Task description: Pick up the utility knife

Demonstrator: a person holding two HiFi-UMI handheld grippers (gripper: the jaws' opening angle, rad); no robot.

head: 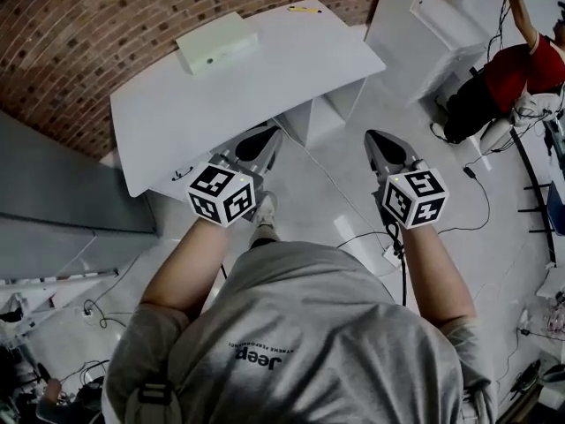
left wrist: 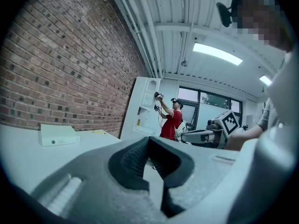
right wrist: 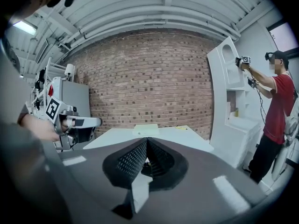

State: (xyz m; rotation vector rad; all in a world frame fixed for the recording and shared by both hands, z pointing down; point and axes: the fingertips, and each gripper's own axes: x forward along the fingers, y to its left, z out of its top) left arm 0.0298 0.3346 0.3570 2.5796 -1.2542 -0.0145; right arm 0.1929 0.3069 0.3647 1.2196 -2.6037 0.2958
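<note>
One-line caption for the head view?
Left gripper and right gripper, jaws shut and empty, point toward a white table carrying a pale box and a yellow object, likely the utility knife.

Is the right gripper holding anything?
No, the right gripper has its jaws closed together with nothing between them, and it is short of the white table.

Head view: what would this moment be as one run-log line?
left claw shut, empty | right claw shut, empty | thin yellow utility knife untouched at far edge of white table
</note>
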